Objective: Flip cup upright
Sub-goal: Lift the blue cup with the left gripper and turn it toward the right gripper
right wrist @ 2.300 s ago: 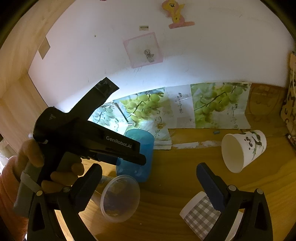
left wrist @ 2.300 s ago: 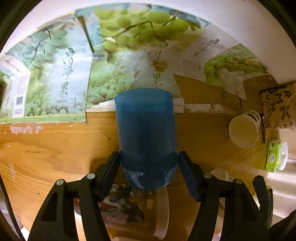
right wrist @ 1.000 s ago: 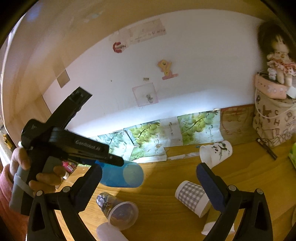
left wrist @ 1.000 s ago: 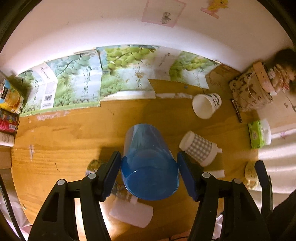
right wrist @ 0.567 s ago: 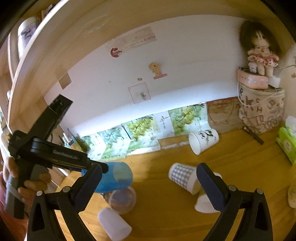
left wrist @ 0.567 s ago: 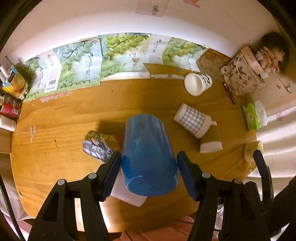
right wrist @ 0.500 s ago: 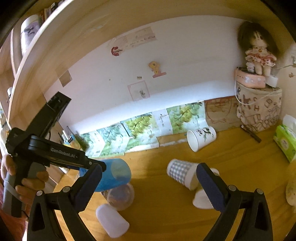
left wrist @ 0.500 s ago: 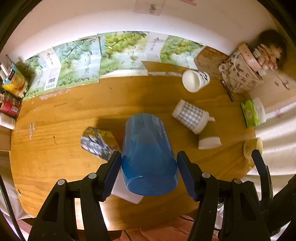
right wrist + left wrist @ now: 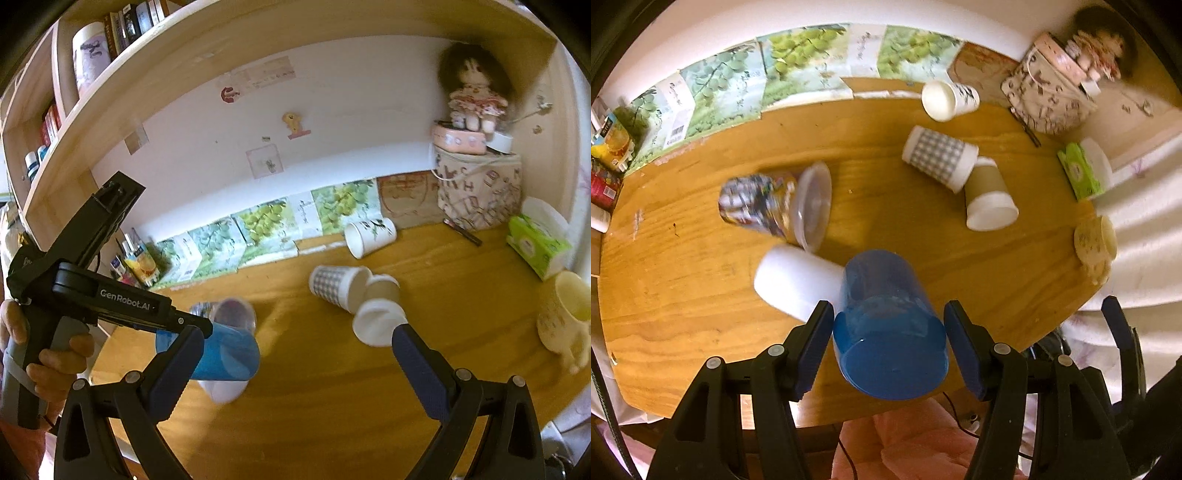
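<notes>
My left gripper is shut on a translucent blue cup near its closed base and holds it in the air above the table, tilted, with its open mouth pointing away from me. In the right wrist view the blue cup lies roughly level in the left gripper, mouth to the right. My right gripper is open and empty, high above the table's front.
On the wooden table lie a white cup, a clear printed cup, a checked cup, a brown-sleeved cup and a panda paper cup. A cream mug stands right, beside a green tissue pack.
The left gripper has lifted the blue cup off the table and pulled it back toward the front edge, tilting it. The right gripper has risen and drawn back, still open.
</notes>
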The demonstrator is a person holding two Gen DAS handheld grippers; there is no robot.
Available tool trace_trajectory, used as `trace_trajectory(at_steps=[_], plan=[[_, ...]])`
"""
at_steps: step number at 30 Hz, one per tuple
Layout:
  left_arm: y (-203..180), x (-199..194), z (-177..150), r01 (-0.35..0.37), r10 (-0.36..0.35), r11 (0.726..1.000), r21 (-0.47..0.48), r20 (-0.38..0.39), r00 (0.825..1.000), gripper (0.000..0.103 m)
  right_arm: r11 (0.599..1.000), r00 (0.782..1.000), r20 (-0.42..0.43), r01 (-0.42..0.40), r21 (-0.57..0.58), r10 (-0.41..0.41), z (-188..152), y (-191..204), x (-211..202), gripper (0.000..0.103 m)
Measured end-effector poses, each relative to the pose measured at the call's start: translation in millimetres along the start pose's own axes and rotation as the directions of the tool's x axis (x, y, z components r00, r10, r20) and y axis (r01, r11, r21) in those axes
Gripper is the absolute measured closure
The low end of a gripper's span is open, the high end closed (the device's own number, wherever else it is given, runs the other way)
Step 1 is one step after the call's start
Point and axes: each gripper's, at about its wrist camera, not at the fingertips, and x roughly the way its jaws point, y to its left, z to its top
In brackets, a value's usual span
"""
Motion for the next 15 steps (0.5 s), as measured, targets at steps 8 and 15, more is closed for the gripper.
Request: trace_trajectory(at_steps=[8,15], plan=[[-13,26,-1,0.034,-0.034,0.999,-0.003,-0.051,0.998,0.037,0.998,0.997,-0.046,0.056,0.021,-0.055,-24,-14,-9,0.001],[-16,44,11,0.040,-0.042,0.998,-0.039,-0.055,0.998,0.037,0.998,0.995,-0.076,0.067,0.006,-0.067,-19,-26,-4,0.001]])
